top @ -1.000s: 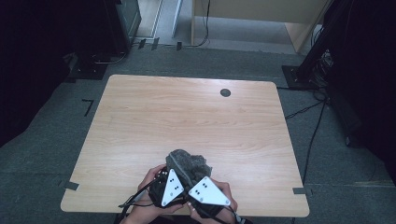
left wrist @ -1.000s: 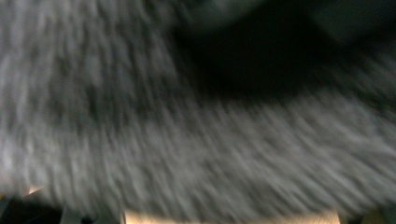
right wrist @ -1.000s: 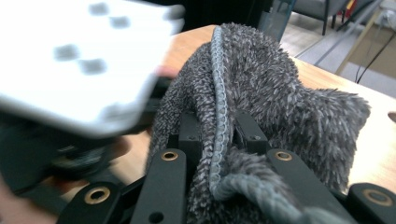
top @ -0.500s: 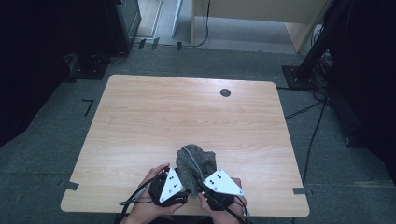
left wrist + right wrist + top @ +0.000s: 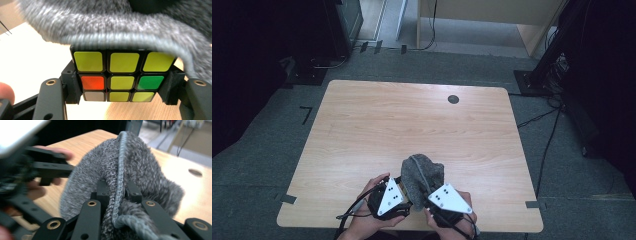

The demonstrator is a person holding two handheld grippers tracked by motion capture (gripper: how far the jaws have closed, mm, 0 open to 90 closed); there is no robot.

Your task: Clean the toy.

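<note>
A Rubik's cube (image 5: 123,77), mostly yellow on the face I see, with one orange, one green and one white sticker, sits between the jaws of my left gripper (image 5: 123,83), which is shut on its sides. A fuzzy grey cloth (image 5: 112,27) hangs over the cube's top. My right gripper (image 5: 117,192) is shut on the cloth's hemmed edge (image 5: 121,170). In the high view both hands are at the table's near edge, with the left gripper (image 5: 399,192) and right gripper (image 5: 432,194) meeting under the bunched cloth (image 5: 422,172).
The wooden table (image 5: 412,120) has a dark round cable hole (image 5: 453,99) at its far right. Around it lie grey carpet, cables (image 5: 542,150) on the floor at the right, and dark stands behind.
The right gripper has shifted to the right, away from the left one, drawing the grey cloth with it. The left gripper has stayed put.
</note>
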